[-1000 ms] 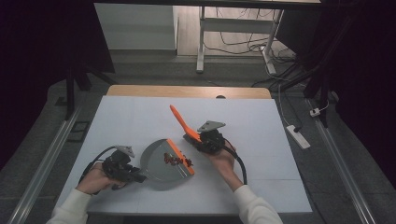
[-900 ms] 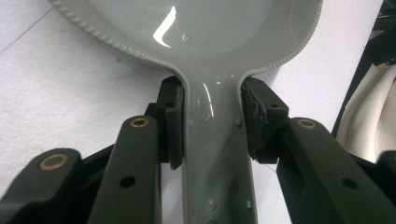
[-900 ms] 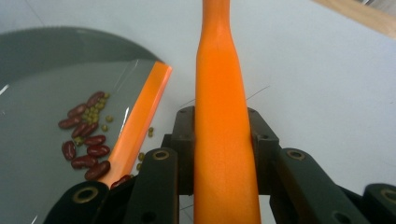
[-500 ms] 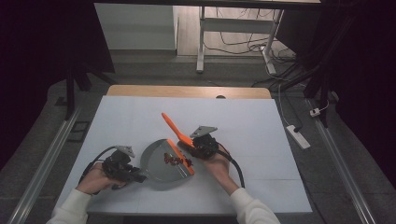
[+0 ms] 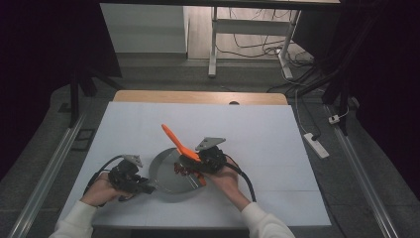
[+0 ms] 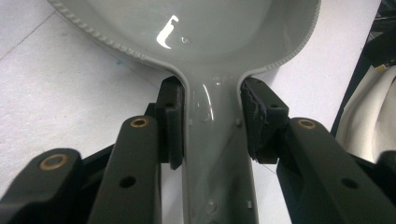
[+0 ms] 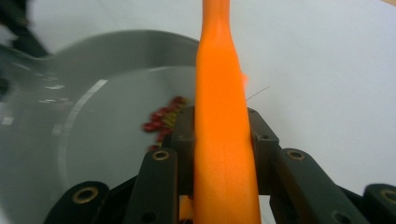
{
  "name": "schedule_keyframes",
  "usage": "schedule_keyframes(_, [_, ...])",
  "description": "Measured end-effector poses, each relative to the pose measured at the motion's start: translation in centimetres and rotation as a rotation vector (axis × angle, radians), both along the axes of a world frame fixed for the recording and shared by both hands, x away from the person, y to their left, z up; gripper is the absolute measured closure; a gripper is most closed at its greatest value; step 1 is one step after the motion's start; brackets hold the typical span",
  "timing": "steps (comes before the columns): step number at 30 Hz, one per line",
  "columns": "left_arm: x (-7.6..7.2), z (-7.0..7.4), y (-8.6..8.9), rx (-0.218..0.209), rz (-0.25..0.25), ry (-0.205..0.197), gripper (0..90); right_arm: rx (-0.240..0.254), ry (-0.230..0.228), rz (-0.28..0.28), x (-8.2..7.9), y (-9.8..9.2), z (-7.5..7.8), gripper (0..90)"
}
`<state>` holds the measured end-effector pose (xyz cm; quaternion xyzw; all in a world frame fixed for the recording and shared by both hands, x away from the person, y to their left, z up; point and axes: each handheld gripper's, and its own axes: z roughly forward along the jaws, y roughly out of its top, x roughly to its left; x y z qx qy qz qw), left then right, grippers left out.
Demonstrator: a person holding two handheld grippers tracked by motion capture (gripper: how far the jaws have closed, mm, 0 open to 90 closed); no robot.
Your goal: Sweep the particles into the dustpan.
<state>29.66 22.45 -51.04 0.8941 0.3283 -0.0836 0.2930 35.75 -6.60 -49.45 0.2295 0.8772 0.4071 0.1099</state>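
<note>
A white counter (image 5: 277, 148) seen from above, with a person's two sleeved forearms coming in from the bottom edge. A grey pan (image 5: 171, 174) sits near the front of the counter, between the hands.

The left claw (image 5: 143, 187) is clamped on the pan's handle (image 6: 217, 154). In the left gripper view both black pads press the sides of the handle just where it widens into the bowl; the lower end of the handle is cut off by the frame, and only the near part of the bowl shows, with a bright glare spot on it.

The right claw (image 5: 190, 166) grips an orange spatula (image 5: 174, 139) by its handle, held over the right side of the pan. In the high view the handle slants up and away to the left, while the blade end is hidden behind the claw and hand. In the right gripper view the handle runs straight up between the jaws and out of the top of the frame.

A small heap of red bits (image 7: 161, 120) lies inside the pan, just beside the right claw. They are blurred, so what they are cannot be told
</note>
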Motion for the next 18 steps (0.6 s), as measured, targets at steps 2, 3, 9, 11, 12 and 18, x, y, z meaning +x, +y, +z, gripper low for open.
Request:
schedule_keyframes(2, [0.0, 0.0, 0.0, 0.000, 0.000, -0.001, 62.5, 0.005, -0.008, 0.016, -0.2, 0.1, 0.1, 70.2])
schedule_keyframes(3, [0.0, 0.0, 0.0, 0.002, -0.001, -0.003, 62.5, -0.003, -0.052, 0.004, -0.5, 0.1, 0.6, 70.2])
schedule_keyframes(9, [0.0, 0.0, 0.0, 0.001, -0.001, -0.003, 62.5, 0.012, -0.072, -0.097, 0.5, -1.9, 1.3, 70.2])
schedule_keyframes(11, [0.0, 0.0, 0.0, 0.002, -0.001, -0.003, 62.5, 0.010, -0.069, -0.112, 0.7, -2.2, 1.3, 70.2])
schedule_keyframes(12, [0.0, 0.0, 0.0, 0.001, -0.001, -0.002, 62.5, 0.002, -0.068, -0.135, 0.9, -2.8, 1.3, 70.2])
schedule_keyframes(18, [0.0, 0.0, 0.0, 0.003, -0.001, -0.005, 62.5, -0.031, -0.059, -0.172, 1.2, -3.9, 0.5, 70.1])
